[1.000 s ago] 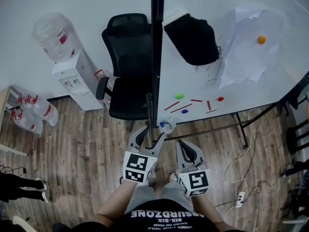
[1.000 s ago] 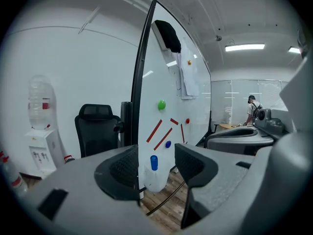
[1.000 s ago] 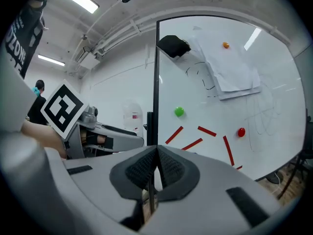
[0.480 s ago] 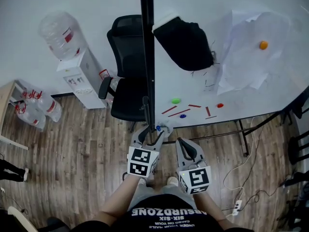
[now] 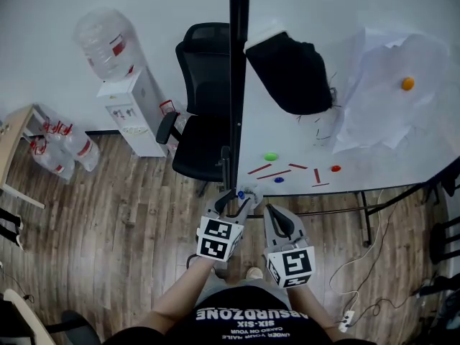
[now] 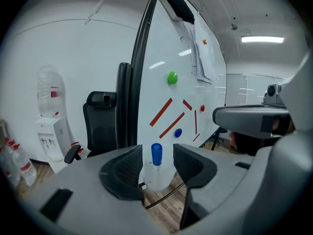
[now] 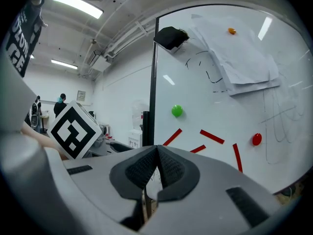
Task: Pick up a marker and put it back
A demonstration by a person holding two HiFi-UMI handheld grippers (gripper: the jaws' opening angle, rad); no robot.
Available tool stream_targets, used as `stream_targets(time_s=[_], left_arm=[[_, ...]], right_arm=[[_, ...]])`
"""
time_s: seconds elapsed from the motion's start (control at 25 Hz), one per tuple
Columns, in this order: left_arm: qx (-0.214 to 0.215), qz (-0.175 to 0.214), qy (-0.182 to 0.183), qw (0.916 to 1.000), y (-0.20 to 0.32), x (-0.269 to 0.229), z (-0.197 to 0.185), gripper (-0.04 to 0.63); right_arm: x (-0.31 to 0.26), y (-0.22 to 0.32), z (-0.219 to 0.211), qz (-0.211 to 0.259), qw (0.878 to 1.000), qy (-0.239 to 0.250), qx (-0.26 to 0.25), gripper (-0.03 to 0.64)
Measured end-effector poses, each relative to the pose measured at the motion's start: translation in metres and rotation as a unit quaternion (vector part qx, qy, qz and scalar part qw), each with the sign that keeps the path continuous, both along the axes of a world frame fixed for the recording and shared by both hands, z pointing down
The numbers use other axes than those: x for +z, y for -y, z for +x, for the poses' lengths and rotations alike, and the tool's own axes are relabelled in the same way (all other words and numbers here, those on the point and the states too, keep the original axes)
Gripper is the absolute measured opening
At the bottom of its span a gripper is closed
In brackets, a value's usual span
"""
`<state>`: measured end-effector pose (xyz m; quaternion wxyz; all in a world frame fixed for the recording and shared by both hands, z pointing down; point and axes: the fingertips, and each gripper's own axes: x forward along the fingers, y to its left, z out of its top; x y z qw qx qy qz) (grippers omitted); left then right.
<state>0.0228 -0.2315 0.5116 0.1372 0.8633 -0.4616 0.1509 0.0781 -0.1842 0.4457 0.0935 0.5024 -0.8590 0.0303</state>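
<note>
The left gripper is held in front of the whiteboard, near its lower edge. Its jaws are closed on a marker: the white barrel is clamped between the pads, and the blue cap points away from the gripper towards the board. In the head view the cap is seen just below the board's edge.

The right gripper is held beside the left one. Its jaws are pressed together and nothing is held between them.

On the board are noted a green magnet, a blue magnet, a red magnet, several red strips, paper sheets pinned by an orange magnet, and a black cloth.

Containers: a large clear bottle is seated on a white dispenser, and further bottles are lying on the floor beside it. Their fill level cannot be determined. A black office chair is placed by the board's frame.
</note>
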Motion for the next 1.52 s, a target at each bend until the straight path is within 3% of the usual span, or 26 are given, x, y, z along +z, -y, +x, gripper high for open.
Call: stream_targets(time_s=[0.44, 0.8, 1.52], left_arm=[[0.001, -0.016, 0.003, 0.9999, 0.007, 0.013, 0.004, 0.155], [0.004, -0.021, 0.002, 0.9998, 0.008, 0.018, 0.003, 0.074], [0.003, -0.015, -0.008, 0.9999, 0.008, 0.01, 0.003, 0.069]], right_arm=[[0.004, 0.004, 0.014, -0.005, 1.0, 0.002, 0.015, -0.003], [0.005, 0.004, 0.014, -0.006, 1.0, 0.002, 0.018, -0.003], [0.005, -0.002, 0.015, -0.008, 1.0, 0.006, 0.024, -0.003]])
